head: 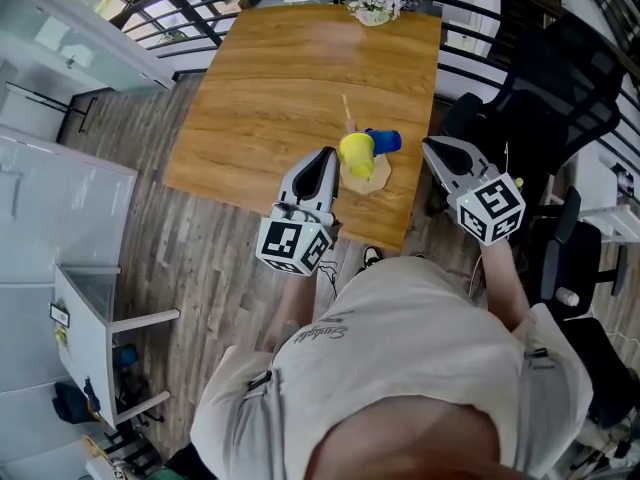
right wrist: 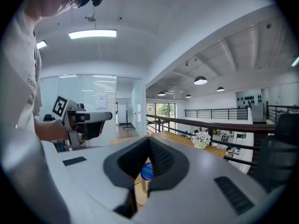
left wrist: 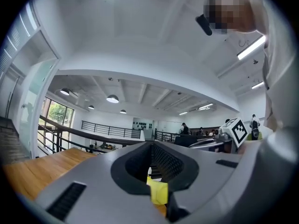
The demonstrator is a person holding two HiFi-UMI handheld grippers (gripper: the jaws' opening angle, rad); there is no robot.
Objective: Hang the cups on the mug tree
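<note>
Both jaws pressed together, empty. Yellow cup (head: 356, 152) and blue cup (head: 385, 141) hang on tree (head: 366, 178) by table (head: 280, 88) near edge, right end. Risk: left gripper (head: 329, 154) just beside yellow cup, a nudge could tip the tree. Right gripper (head: 429, 145) off the edge.

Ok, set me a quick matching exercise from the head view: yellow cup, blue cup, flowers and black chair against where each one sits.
Things:
1. yellow cup
2. blue cup
3. flowers
4. black chair

Places:
A. off the table, past its right edge
B. at the table's far edge
C. at the mug tree, on its right side
D. at the mug tree, on its left side

Pairs: 1-D, 2-C, 3-B, 4-A
</note>
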